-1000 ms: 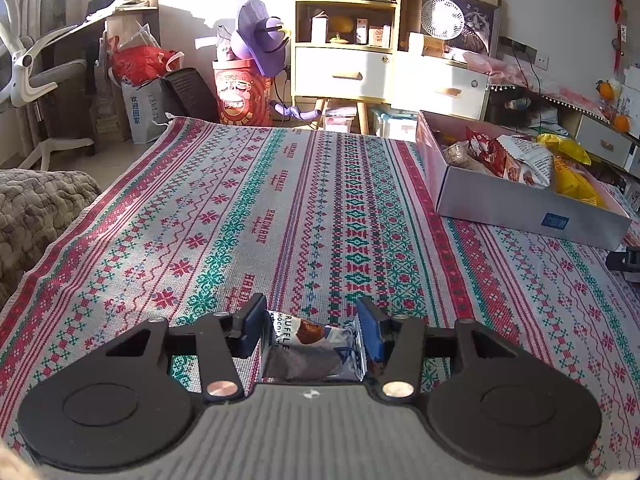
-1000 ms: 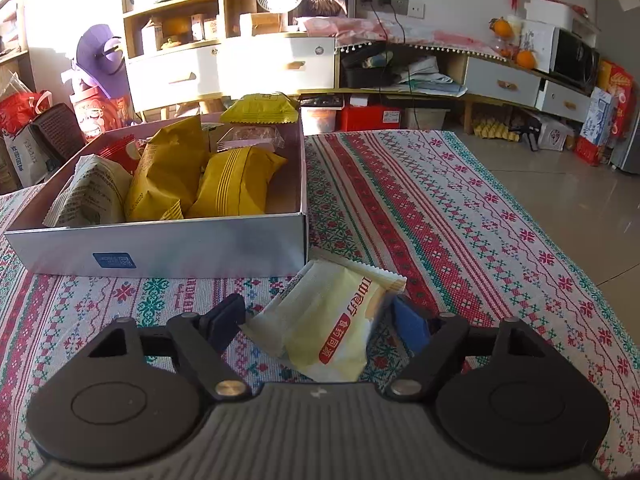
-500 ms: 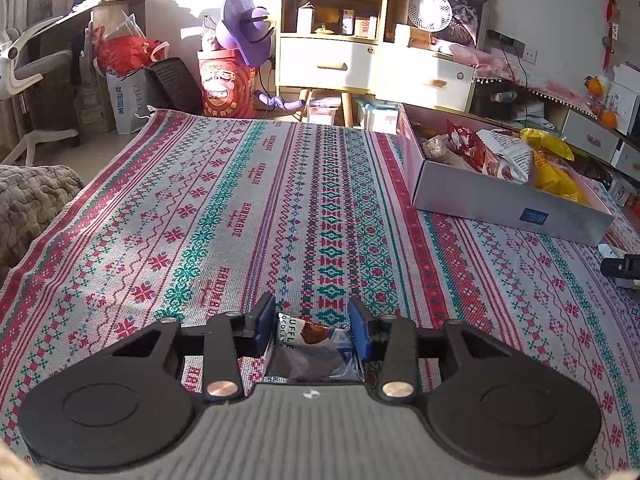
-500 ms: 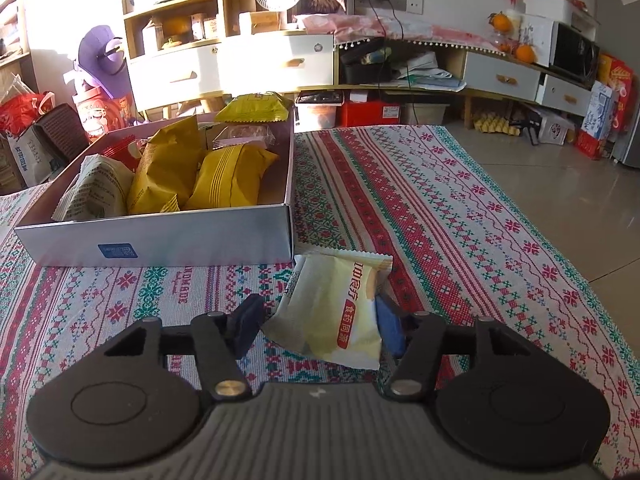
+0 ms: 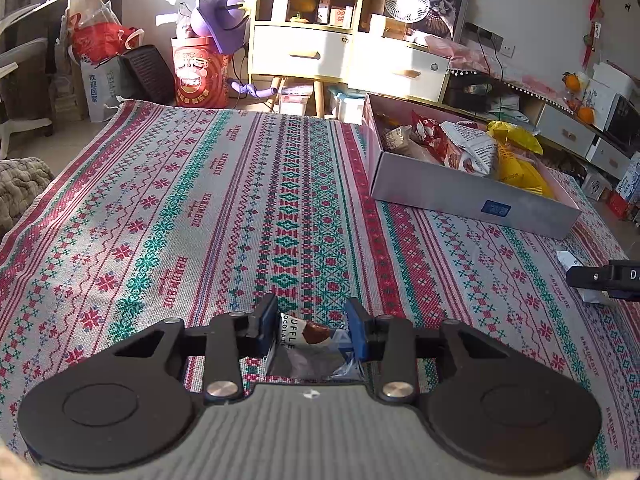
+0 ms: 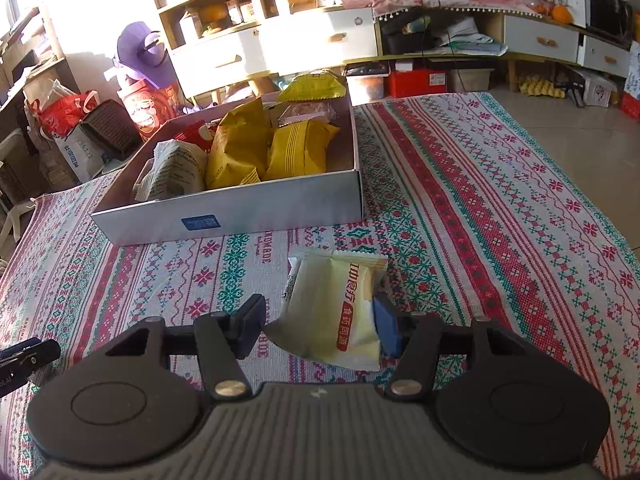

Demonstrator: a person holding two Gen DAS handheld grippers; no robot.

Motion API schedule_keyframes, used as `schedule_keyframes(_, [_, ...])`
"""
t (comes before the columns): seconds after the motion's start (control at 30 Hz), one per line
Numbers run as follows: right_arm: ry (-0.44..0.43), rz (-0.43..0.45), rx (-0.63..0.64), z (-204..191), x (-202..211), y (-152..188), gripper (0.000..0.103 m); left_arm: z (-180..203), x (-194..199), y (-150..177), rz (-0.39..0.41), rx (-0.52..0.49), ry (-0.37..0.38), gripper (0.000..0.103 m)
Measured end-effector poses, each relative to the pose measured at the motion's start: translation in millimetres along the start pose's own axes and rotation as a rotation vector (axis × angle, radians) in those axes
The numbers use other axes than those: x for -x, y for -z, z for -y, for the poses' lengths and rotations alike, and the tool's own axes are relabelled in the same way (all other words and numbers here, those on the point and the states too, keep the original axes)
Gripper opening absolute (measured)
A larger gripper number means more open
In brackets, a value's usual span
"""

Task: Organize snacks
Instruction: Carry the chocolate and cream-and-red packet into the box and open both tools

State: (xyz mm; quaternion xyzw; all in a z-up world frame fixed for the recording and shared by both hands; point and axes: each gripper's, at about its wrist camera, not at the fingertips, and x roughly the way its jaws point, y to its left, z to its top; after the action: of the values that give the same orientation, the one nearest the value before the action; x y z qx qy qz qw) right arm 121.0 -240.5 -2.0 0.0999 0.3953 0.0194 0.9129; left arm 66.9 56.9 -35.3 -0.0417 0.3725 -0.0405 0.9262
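Note:
My left gripper is shut on a chocolate truffle packet and holds it just above the patterned cloth. My right gripper is closed on a pale yellow snack packet with a red label; the left pad barely touches its edge. A white snack box with several yellow, red and printed packets stands behind it. The box also shows in the left wrist view at the right. The right gripper's side shows at that view's right edge.
The patterned cloth covers a low surface whose right edge drops to a tiled floor. A grey blanket lies at the left edge. Shelves, drawers, a red bin and bags stand behind.
Both grippers closed further on their packets. The right gripper lifted and tilted, so the box now looks farther and higher. The left gripper rose slightly with the truffle packet.

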Motion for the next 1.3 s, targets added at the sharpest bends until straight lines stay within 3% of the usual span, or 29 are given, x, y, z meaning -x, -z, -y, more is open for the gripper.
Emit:
schedule_keyframes(0.6, [-0.17,-0.022,0.02,-24,20,-4,0.054,22,8,-13,0.001,0.011,0.105,0.043])
schedule_keyframes(1.1, [-0.188,0.04,-0.122,-6,23,-41,0.054,49,10,-57,0.059,0.038,0.187,0.043])
schedule_keyframes(1.3, [-0.165,0.056,-0.143,-2,9,-55,0.054,60,-1,-83,0.101,0.017,0.186,0.043])
